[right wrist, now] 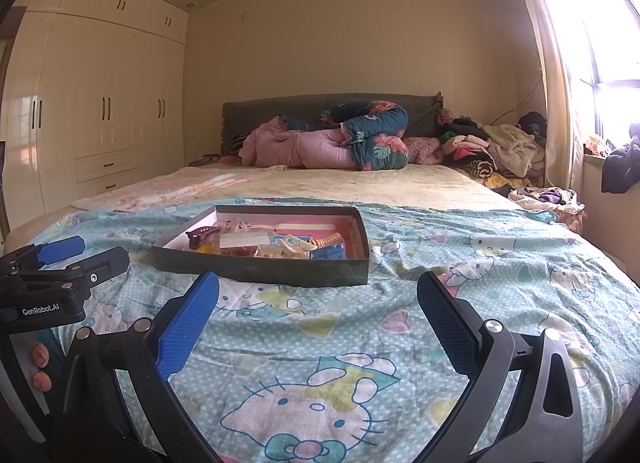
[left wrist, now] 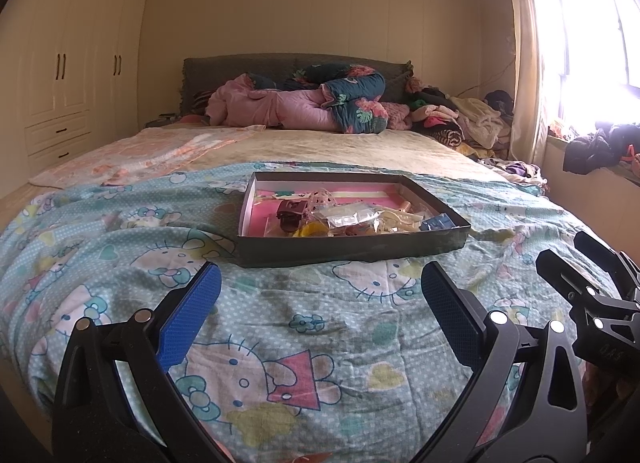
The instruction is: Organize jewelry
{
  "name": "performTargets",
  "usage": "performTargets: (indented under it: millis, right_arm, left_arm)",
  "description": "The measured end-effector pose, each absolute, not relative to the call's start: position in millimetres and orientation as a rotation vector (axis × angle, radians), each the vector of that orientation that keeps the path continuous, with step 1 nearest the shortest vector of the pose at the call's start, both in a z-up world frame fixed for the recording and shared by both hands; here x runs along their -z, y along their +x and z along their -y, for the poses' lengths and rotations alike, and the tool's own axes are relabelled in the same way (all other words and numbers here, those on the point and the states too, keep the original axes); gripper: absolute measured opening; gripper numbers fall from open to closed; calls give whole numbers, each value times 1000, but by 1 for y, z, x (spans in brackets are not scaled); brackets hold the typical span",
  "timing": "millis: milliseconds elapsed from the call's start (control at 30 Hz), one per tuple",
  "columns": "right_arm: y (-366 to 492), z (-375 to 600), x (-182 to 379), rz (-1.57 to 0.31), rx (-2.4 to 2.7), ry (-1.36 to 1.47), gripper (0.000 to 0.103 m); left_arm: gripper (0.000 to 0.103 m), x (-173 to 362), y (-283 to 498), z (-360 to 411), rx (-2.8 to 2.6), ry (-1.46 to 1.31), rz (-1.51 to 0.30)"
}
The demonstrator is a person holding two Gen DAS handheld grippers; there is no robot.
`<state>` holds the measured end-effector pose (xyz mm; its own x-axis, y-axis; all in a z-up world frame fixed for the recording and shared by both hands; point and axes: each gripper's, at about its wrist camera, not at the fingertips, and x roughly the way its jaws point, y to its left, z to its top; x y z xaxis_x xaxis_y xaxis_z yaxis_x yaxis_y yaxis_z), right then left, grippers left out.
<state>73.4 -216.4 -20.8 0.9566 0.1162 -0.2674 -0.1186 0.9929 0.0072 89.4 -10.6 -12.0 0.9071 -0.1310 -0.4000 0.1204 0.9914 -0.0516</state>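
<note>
Left wrist view looked along the left gripper [left wrist: 320, 303], whose blue-padded fingers [left wrist: 188, 319] stood spread wide apart with nothing between them, poised above a pale blue cartoon-cat bedsheet [left wrist: 300, 343]. Just ahead on that sheet lay a shallow dark box [left wrist: 352, 249] with a pink lining, holding a jumble of small items: a dark brown hair clip [left wrist: 289, 215], clear plastic packets [left wrist: 346, 219], cream-coloured pieces [left wrist: 400, 219] and something blue [left wrist: 438, 221] at its right end. No object lay between the gripper and the box, only rumpled sheet. At the right edge, the right gripper [left wrist: 576, 259] showed as black framework, close beside the left one. From the right wrist view, the right gripper [right wrist: 318, 303] was likewise released, pads wide and holding nothing, with the box [right wrist: 260, 269] slightly to its left and the left gripper [right wrist: 86, 251] at the left edge. Farther up the bed lay a rolled pink and floral quilt [right wrist: 332, 143] against a grey headboard [right wrist: 276, 109]. A heap of clothes [right wrist: 492, 151] crowded the bed's far right corner beside a bright window [right wrist: 612, 63]. Cream wardrobes [right wrist: 100, 103] lined the left wall.
</note>
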Motion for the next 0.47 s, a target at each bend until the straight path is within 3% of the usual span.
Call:
performTargets:
  millis: [267,467]
  right_arm:
    - [75,223,18,-271,-111,4,97]
    - [116,274,12,-387,-50,72,97]
  left_arm:
    - [92,11,94,7,112,-43,-427]
    - [92,5,154,-36,-3,-98,-514]
